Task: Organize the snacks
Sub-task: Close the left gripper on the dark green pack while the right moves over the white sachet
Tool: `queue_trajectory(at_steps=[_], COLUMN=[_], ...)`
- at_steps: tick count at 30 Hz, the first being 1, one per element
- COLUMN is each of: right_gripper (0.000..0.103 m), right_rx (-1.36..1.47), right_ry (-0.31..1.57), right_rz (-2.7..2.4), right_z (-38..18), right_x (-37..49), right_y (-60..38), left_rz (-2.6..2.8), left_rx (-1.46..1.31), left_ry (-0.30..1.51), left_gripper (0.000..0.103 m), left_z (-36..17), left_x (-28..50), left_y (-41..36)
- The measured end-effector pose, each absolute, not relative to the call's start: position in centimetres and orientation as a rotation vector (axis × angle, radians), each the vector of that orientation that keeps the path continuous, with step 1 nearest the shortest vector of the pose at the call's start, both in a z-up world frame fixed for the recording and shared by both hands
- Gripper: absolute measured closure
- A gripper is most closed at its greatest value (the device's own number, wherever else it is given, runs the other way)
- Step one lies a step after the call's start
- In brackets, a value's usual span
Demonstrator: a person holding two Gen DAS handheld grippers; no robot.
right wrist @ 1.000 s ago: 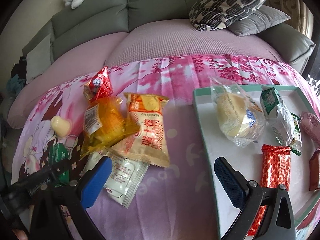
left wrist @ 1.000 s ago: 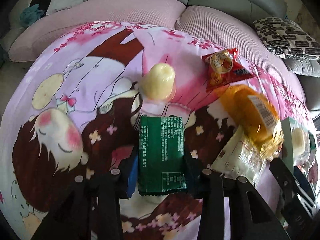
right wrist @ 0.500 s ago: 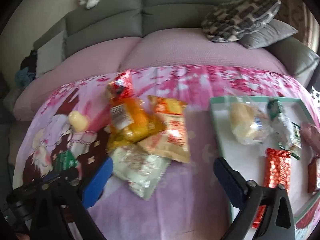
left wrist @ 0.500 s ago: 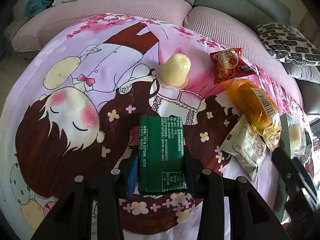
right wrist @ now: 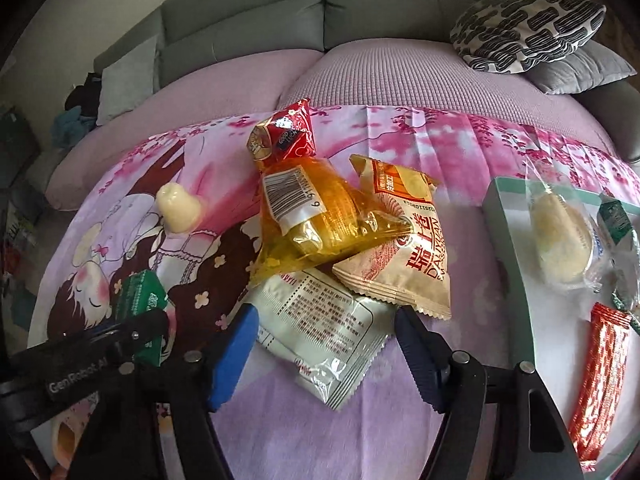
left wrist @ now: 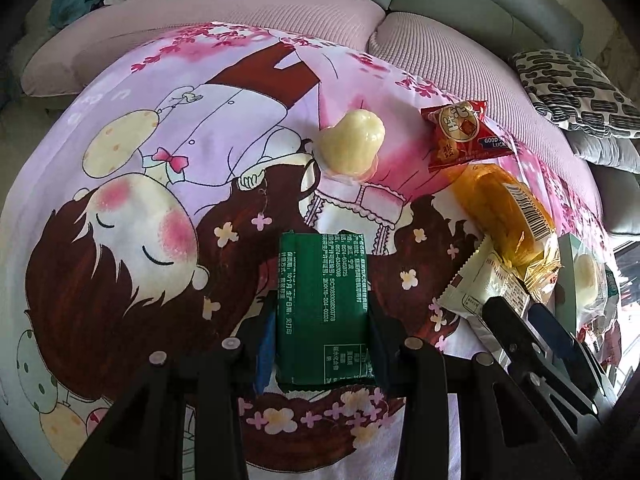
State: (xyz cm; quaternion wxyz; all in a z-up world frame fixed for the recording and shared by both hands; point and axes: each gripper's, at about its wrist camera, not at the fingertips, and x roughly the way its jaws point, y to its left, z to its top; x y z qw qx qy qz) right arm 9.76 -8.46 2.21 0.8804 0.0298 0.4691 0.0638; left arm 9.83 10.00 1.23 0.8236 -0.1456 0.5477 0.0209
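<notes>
Left gripper (left wrist: 322, 344) is clenched on the green packet (left wrist: 323, 312), the packet sticking out ahead between the pads. Right gripper (right wrist: 324, 350) has just been closing, jaws still apart, with the white sachet (right wrist: 320, 332) lying between them, pads not yet pressing it. Just ahead of the right gripper, the yellow bag (right wrist: 316, 224) and beige bag (right wrist: 404, 248) overlap the sachet's far end. Tray (right wrist: 504, 216) sits to its right. Risk: the flat, slick sachet slips or crumples out of the pinch, or pulling it drags the overlapping bags along.
</notes>
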Motion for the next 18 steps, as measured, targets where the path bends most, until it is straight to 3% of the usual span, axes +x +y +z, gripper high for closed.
queue_trajectory(at_steps=[18], right_gripper=[0.031], right_rx=[0.046], right_ry=[1.043], right_rz=[0.219], right_z=[2.2], right_x=[8.9], right_y=[-6.6], left_rz=[0.045], left_rx=[-0.349], left_ry=[1.167], left_gripper=[0.062], left_z=[1.4], left_x=[9.7], left_y=[10.3])
